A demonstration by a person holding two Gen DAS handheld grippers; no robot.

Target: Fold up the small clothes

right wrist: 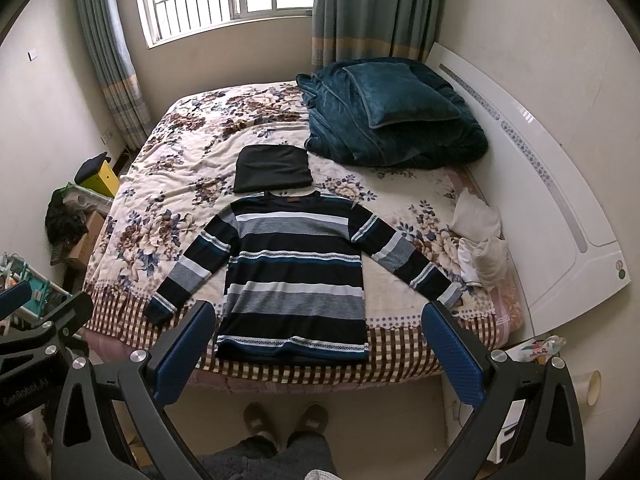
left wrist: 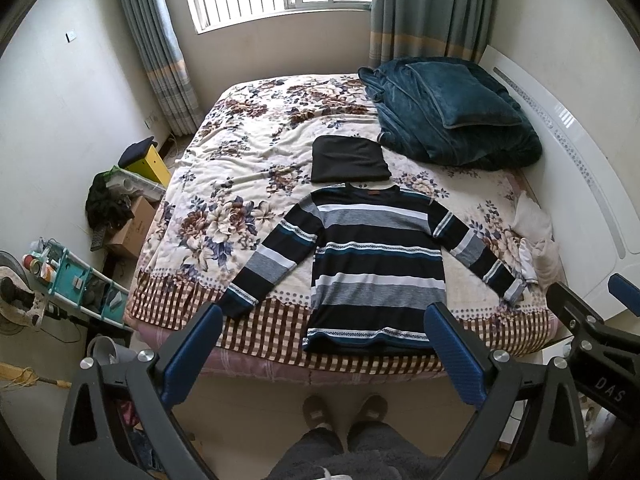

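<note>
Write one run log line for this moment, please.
stage: before folding | striped sweater: flat on bed | left gripper: open | right gripper: open

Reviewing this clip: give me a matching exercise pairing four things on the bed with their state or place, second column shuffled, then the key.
Column one:
1. striped sweater
2. black garment
3. teal pillow
4. white cloths

Column two:
A. on top of the bundled teal blanket
B. spread flat, sleeves out
C. crumpled by the headboard
D. already folded, just beyond the sweater's collar

Pairs: 1-B, 2-D, 3-A, 4-C
</note>
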